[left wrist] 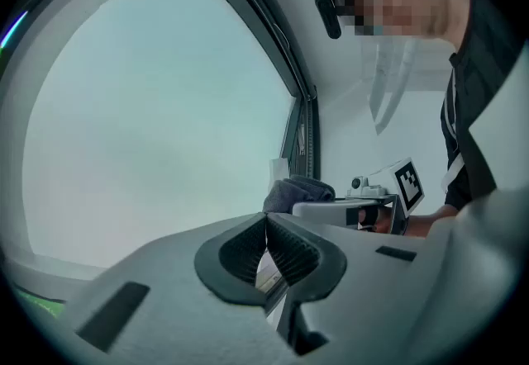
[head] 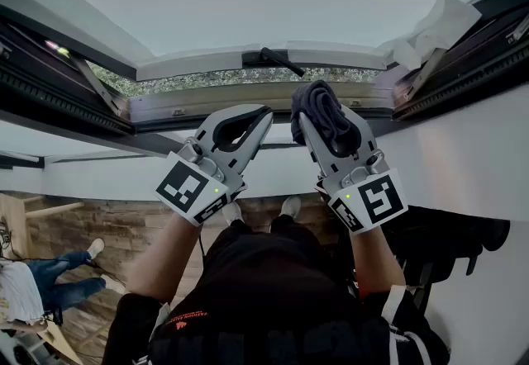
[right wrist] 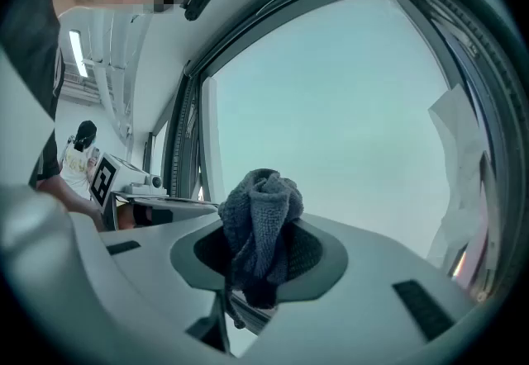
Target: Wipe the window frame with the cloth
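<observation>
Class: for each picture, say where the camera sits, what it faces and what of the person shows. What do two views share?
Head view: on the person's head, facing the window frame; forearms, torso, left gripper and right gripper show.
Left gripper view: on the left gripper, along its shut jaws toward the pane; head and torso show right.
Right gripper view: on the right gripper, along jaws clamping the cloth; the head shows upper left.
Shared: the cloth, in all three.
</observation>
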`<state>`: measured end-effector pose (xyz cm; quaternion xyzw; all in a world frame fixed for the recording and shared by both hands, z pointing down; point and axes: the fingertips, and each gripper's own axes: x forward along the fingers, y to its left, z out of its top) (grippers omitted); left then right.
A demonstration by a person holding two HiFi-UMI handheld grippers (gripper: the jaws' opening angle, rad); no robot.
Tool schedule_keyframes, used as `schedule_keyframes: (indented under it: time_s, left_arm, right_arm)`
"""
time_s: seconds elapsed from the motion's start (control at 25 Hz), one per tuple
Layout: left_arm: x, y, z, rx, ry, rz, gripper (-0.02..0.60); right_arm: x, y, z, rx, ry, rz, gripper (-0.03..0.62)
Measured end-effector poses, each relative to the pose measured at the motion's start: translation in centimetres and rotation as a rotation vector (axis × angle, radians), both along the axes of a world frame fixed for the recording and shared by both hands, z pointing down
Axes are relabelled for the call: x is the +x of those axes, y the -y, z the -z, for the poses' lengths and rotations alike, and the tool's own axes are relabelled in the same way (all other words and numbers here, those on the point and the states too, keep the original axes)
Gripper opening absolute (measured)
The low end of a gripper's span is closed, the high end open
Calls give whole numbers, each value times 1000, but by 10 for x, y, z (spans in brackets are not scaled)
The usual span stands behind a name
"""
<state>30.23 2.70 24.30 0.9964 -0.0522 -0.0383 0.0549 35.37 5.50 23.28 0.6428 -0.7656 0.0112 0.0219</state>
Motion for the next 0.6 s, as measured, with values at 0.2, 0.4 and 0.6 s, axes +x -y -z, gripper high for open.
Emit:
schedule_keyframes:
  time_s: [0.2, 0.4, 0.6]
  left_arm:
    - [1, 1, 0, 0, 0, 2, 20]
    - [-4, 5, 1, 1, -4, 14, 21]
    - [-19, 14, 7, 24, -13, 50, 20]
  right_arm:
    - [1, 1, 0, -1, 1, 2, 109]
    - [-5, 6, 8, 23, 0, 18, 109]
    - [-17, 14, 18, 54, 3, 43, 110]
